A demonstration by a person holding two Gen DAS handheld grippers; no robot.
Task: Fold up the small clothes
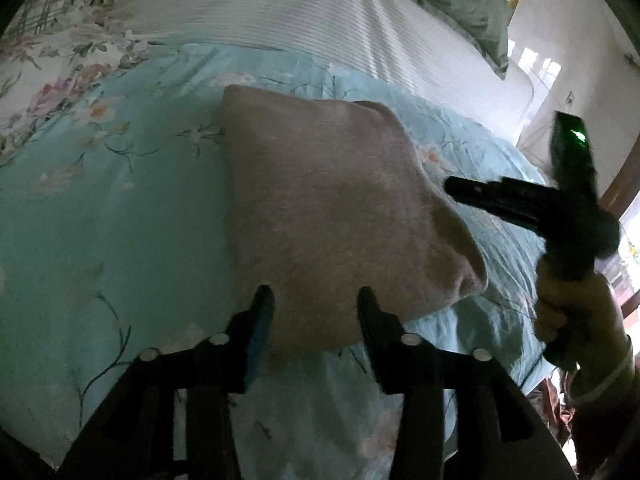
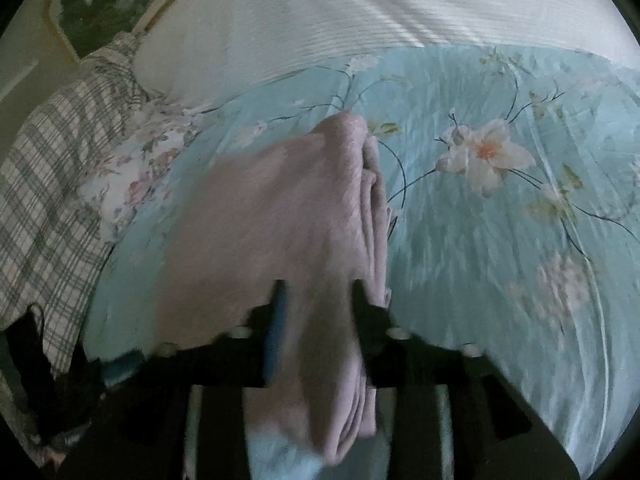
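**Folded pink garment handled on flowered bedspread**

A folded, soft pink knit garment (image 1: 332, 208) lay on the pale blue floral bedspread (image 1: 100, 208). The left gripper (image 1: 316, 300) stood open at its near edge; the right gripper (image 2: 318, 292) straddled its layered side, grip uncertain. Pressing layers flat would keep edges aligned.

Black two-finger left gripper (image 1: 316, 300): blue pad on one finger, silver screws. Right gripper (image 1: 452, 188): green light, held in a bare-skinned hand (image 1: 568, 304).
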